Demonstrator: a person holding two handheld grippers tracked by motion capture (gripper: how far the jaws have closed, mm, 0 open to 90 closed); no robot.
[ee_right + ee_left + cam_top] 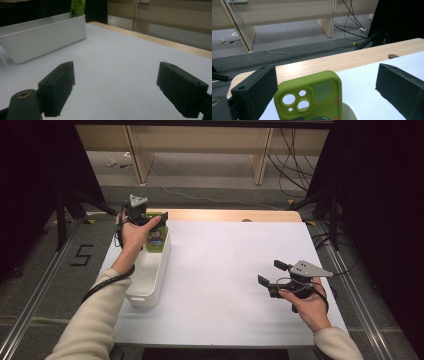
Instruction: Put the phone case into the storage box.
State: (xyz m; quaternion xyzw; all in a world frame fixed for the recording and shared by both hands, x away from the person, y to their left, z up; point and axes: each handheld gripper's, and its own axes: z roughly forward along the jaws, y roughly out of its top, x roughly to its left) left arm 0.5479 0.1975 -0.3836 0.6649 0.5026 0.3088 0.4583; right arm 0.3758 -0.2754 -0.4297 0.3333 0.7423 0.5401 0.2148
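Note:
A green phone case (156, 239) with a cartoon print stands upright at the far end of a white bin (150, 285), leaning on its end wall. My left gripper (155, 220) hovers over that end. In the left gripper view the case (322, 92) rises between wide jaws: the left jaw is close beside its edge and a clear gap separates it from the right jaw, so the left gripper (326, 71) is open. My right gripper (271, 273) is held above the white table at the right, open (116, 67) with nothing between its jaws.
The bin (45, 37) lies lengthwise along the table's left side, with the case (77, 7) poking over its far end. A bare wooden strip (225, 215) runs along the table's far edge. Cables and wooden furniture legs stand on the floor beyond.

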